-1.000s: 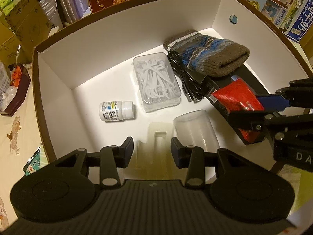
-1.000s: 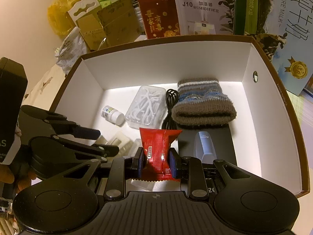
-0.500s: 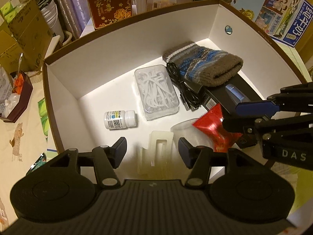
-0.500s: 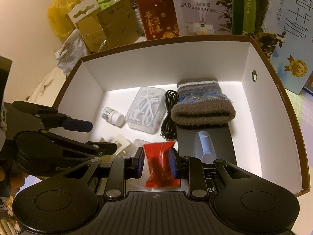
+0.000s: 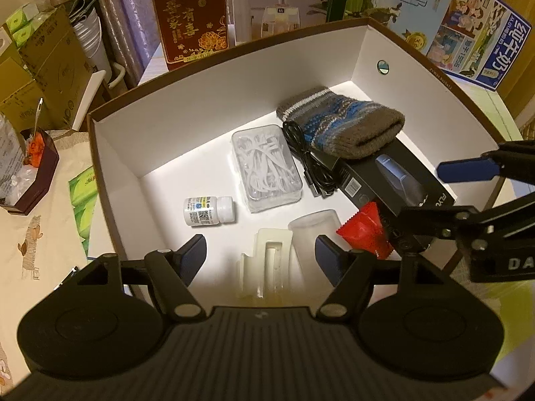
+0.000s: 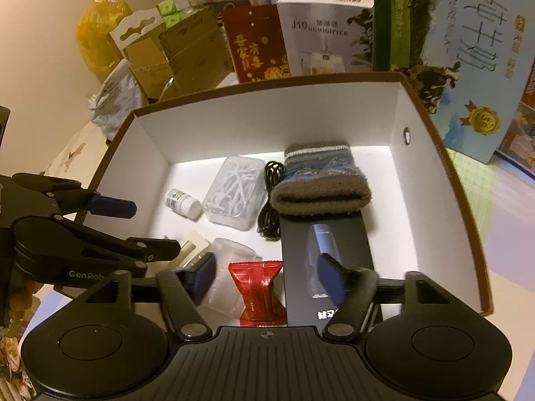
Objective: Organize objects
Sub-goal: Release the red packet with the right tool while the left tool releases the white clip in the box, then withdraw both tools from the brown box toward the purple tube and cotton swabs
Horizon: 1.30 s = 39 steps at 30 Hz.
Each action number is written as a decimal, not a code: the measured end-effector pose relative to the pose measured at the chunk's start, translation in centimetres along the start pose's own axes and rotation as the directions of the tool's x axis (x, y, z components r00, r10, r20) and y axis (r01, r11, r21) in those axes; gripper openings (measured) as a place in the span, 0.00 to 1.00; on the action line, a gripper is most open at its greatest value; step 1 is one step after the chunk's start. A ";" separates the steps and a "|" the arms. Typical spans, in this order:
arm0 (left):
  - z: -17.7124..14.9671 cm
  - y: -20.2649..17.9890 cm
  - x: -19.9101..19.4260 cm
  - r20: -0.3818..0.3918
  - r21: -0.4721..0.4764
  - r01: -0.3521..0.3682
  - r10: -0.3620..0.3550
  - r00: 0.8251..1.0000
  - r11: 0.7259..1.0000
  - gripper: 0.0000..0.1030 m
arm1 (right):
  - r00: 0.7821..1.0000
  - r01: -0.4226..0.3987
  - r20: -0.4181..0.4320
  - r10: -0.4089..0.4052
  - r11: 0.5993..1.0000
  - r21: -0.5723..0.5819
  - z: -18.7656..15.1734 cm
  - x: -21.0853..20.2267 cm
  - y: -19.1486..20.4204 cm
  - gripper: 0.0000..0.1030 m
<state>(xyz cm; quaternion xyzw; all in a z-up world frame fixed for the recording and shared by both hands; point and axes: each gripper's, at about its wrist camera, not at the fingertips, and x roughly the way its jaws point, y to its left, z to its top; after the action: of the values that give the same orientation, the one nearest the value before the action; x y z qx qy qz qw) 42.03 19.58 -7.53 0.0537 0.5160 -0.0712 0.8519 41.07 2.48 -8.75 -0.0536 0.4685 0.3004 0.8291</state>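
Note:
A brown box with white walls (image 5: 207, 123) (image 6: 234, 123) holds the objects. A red snack packet (image 6: 257, 287) (image 5: 366, 232) lies on its floor beside a clear plastic cup (image 5: 311, 225) (image 6: 230, 254) and a black product box (image 6: 331, 254) (image 5: 388, 180). My right gripper (image 6: 267, 277) hangs open above the packet, touching nothing. My left gripper (image 5: 259, 255) is open over a cream clip (image 5: 271, 260) (image 6: 192, 245) at the near wall. Farther in lie a white pill bottle (image 5: 209, 210) (image 6: 182, 202), a clear floss-pick case (image 5: 265, 167) (image 6: 234, 193), a black cable (image 5: 309, 167) (image 6: 271, 200) and a knitted sock (image 5: 341, 125) (image 6: 317, 180).
Behind the box stand a red gift box (image 5: 189, 13), a humidifier carton (image 5: 277, 0) and milk cartons (image 5: 474, 33). Cardboard boxes (image 5: 40, 67) and a small dark tray (image 5: 33, 173) sit to the left on a patterned tablecloth (image 5: 30, 240).
My right gripper opened and let go of the red packet, which now lies on the box floor. Both grippers drew back and up from the box.

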 end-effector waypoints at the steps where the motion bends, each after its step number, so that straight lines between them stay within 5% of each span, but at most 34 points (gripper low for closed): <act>1: -0.1 0.0 -0.2 0.004 -0.001 -0.001 0.001 1.000 1.000 0.70 | 1.000 0.004 0.009 -0.004 1.000 0.000 -0.1 -0.3 0.0 0.80; 10: -0.8 0.0 -2.9 0.049 -0.019 0.001 0.000 0.999 1.000 0.79 | 0.997 0.027 0.078 -0.028 0.999 0.017 -0.8 -3.2 0.5 0.98; 39: -6.1 -4.3 -11.5 0.156 -0.034 0.030 -0.024 0.987 0.999 0.82 | 0.989 0.025 0.142 -0.042 0.993 0.120 -7.9 -11.6 1.8 0.98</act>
<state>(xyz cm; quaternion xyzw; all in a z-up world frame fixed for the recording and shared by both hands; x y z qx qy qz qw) 30.71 17.07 -0.18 0.0253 0.4499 -0.0773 0.8893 29.77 -4.22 -3.44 0.0094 0.4231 0.2616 0.8675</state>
